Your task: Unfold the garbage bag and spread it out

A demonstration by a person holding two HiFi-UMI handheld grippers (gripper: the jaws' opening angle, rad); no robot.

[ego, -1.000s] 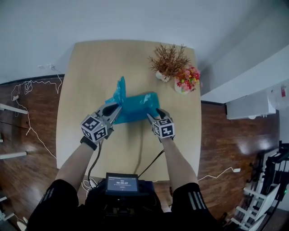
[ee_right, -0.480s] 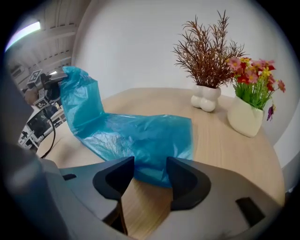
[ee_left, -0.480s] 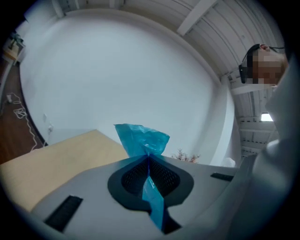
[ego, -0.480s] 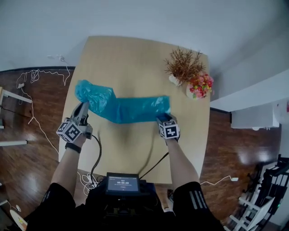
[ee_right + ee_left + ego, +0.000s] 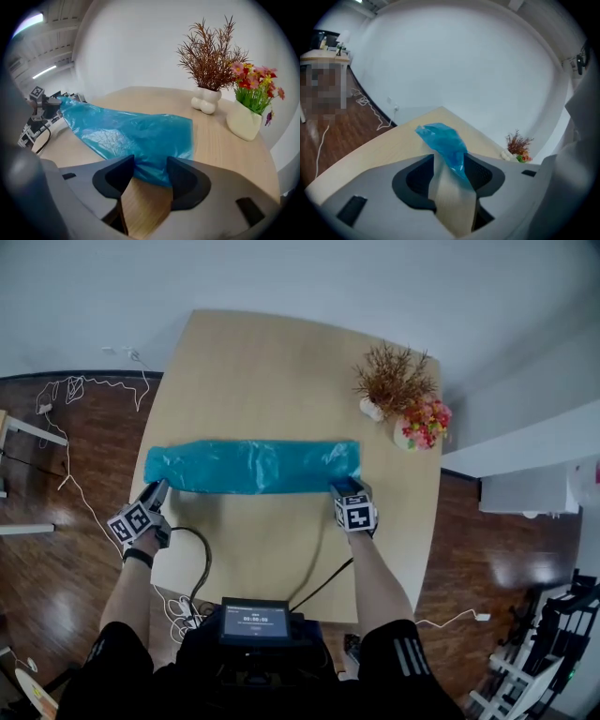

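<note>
The blue garbage bag [image 5: 253, 466] lies as one long flat strip across the wooden table [image 5: 281, 362]. My left gripper [image 5: 157, 486] is at the table's left edge, at the bag's left end. In the left gripper view its jaws have just been opening; they stand apart, with the bag's end [image 5: 443, 140] loose between them. My right gripper [image 5: 347, 486] rests at the bag's right near corner. In the right gripper view that corner [image 5: 154, 164] lies on the table between jaws that stand wide apart.
A dried plant in a white vase [image 5: 394, 381] and a pot of bright flowers [image 5: 424, 423] stand at the table's far right, close to the bag's right end. A cable [image 5: 319, 559] crosses the near table. Loose white wires [image 5: 75, 390] lie on the wooden floor at left.
My left gripper swung out left and down to the table's edge, drawing the bag from a raised bunch into a flat strip, then its jaws parted. The right gripper stayed put.
</note>
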